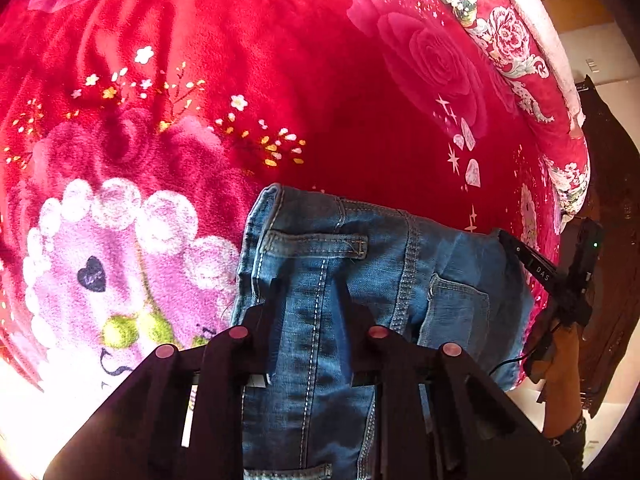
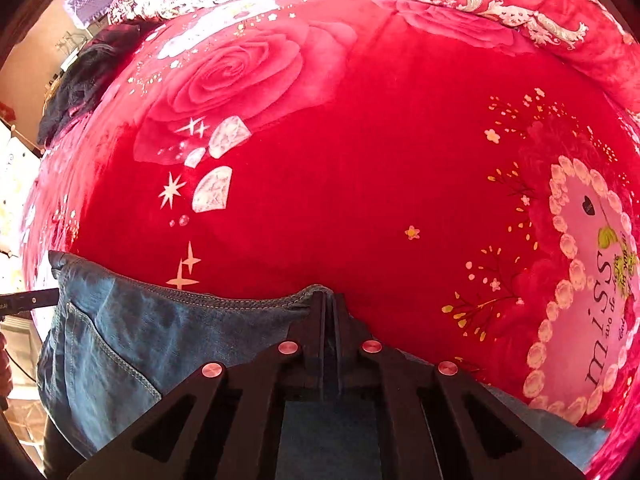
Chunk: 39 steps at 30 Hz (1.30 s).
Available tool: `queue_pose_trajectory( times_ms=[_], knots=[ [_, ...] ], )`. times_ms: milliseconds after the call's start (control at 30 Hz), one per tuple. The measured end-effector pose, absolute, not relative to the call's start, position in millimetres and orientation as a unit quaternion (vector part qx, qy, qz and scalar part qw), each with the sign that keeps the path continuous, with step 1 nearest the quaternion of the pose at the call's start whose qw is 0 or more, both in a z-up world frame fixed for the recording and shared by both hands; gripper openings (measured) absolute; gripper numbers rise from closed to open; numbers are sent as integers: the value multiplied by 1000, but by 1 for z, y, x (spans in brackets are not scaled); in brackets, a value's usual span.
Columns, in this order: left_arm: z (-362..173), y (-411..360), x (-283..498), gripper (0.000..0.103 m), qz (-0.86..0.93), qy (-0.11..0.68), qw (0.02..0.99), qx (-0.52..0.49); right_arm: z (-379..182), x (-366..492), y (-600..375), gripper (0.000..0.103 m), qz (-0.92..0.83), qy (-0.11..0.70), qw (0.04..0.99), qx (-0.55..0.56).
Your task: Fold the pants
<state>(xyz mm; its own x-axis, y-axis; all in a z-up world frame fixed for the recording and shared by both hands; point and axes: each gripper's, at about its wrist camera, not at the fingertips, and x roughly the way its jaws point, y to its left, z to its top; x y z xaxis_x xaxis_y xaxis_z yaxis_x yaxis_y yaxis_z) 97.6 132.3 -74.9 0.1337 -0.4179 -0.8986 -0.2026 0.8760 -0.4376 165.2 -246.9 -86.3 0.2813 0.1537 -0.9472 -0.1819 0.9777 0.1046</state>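
Blue denim pants (image 1: pixel 400 272) lie on a red rose-print blanket (image 1: pixel 280 60), waistband and belt loop toward the left, a back pocket to the right. My left gripper (image 1: pixel 310 284) points steeply down and is shut on a fold of the denim, which fills the gap between its fingers. In the right wrist view the pants (image 2: pixel 140 332) spread to the left, and my right gripper (image 2: pixel 329 298) is shut on their stitched edge, fingers almost touching. The right gripper (image 1: pixel 520 256) also shows at the pants' right edge, held by a hand (image 1: pixel 564 344).
The blanket (image 2: pixel 360 140) covers a bed, with a pink heart patch (image 2: pixel 588 300) on one side. The bed's edge (image 1: pixel 560 92) curves along the right, with dark wooden furniture (image 1: pixel 612 240) beyond it. A dark garment (image 2: pixel 80 80) lies at the bed's far left corner.
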Motion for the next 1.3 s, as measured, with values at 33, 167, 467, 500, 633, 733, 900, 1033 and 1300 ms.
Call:
queue_pose_trajectory(
  times_ms=[33,167,467,500,633,733,900,1033,1300],
  knots=[
    [-67,136,93,21,-78,647,719,-242,-78,159,-252,7,97,577,811,2],
    [-31,134,80,22,-95,622,746,-219,-45,127,-311,30,82,532,833,127],
    [-16,-33,119,51,-218,633,726,-157,-48,21,-514,35,-118,501,817,260],
    [-22,-59,126,51,-225,643,716,-151,-51,9,-528,35,-123,498,813,274],
    [-53,-145,145,51,-215,685,685,-127,-67,-12,-564,35,-112,492,800,325],
    [-70,-184,143,51,-199,698,680,-105,-82,-10,-567,45,-99,484,797,349],
    [-76,-205,128,51,-199,699,681,-83,-66,9,-537,4,-54,475,843,248],
    [-88,-210,133,51,-170,708,681,-77,-79,18,-553,0,-123,512,826,199],
    [-48,-174,99,51,-254,696,665,-92,-58,-83,-580,47,-67,465,807,357]
  ],
)
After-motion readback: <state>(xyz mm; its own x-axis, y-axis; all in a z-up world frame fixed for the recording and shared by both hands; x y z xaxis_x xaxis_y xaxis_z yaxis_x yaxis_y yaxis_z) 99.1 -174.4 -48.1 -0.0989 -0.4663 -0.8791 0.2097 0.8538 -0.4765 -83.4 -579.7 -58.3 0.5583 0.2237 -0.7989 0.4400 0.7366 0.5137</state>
